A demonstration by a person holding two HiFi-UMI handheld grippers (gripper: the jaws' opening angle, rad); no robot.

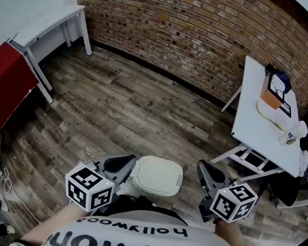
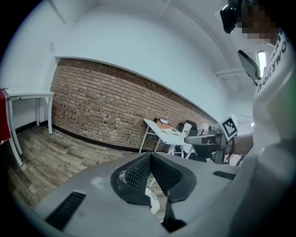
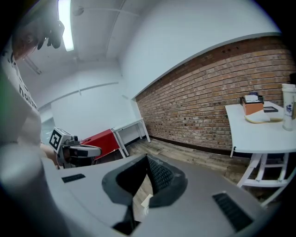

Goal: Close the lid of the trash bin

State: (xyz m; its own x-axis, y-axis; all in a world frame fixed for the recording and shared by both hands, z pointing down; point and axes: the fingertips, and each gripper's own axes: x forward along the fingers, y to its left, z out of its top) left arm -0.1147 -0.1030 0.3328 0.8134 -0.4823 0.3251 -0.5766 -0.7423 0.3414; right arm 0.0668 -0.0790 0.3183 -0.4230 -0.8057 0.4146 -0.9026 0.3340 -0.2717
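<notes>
- Holding both grippers low and close to the body, the person points the left gripper [image 1: 129, 161] and right gripper [image 1: 203, 168] forward, roughly level with each other.
- Each gripper's jaws are closed tip to tip, with nothing between them.
- The bin [image 1: 157, 186] stands on the floor [image 1: 116, 109] between the two grippers and below them.
- Its white lid [image 1: 159, 174] lies flat and shut, facing up, with its slightly longer axis running left to right. What is inside the bin cannot be seen.
- Farther right, a white table [image 1: 254, 127] carries an orange box [image 1: 269, 99] and pale items.
- A second table [image 1: 49, 18] stands far left.
- A brick wall [image 1: 200, 30] closes the back.
</notes>
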